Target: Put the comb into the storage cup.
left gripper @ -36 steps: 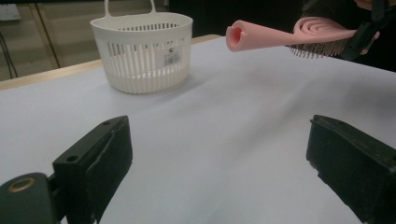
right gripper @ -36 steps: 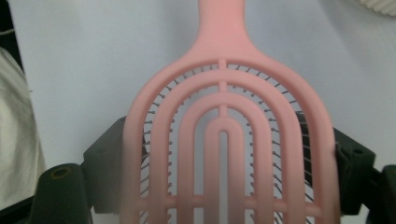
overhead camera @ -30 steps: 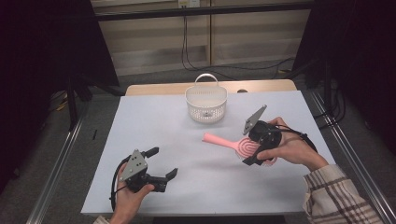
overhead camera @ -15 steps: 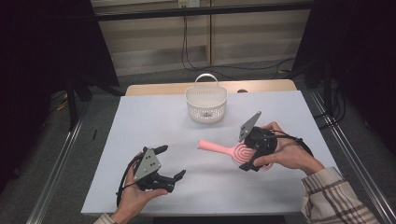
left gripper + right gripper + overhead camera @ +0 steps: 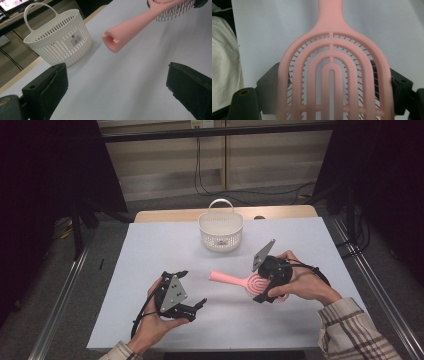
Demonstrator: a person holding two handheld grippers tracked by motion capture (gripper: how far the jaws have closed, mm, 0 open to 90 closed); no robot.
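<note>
High view: fixed above the person's side, looking forward and down over the whole white table (image 5: 150,250), far enough to take in floor and back wall too. Left gripper view: low, near the tabletop, looking along its own jaws across the table toward the white basket (image 5: 58,40) and the pink hairbrush (image 5: 140,23) handle end; both also in the high view, basket (image 5: 220,231) at the far edge, brush (image 5: 240,281) mid-table. Right gripper view: very close on the brush head (image 5: 334,82), facing along the handle, probably angled down at the table; background blurry.
</note>
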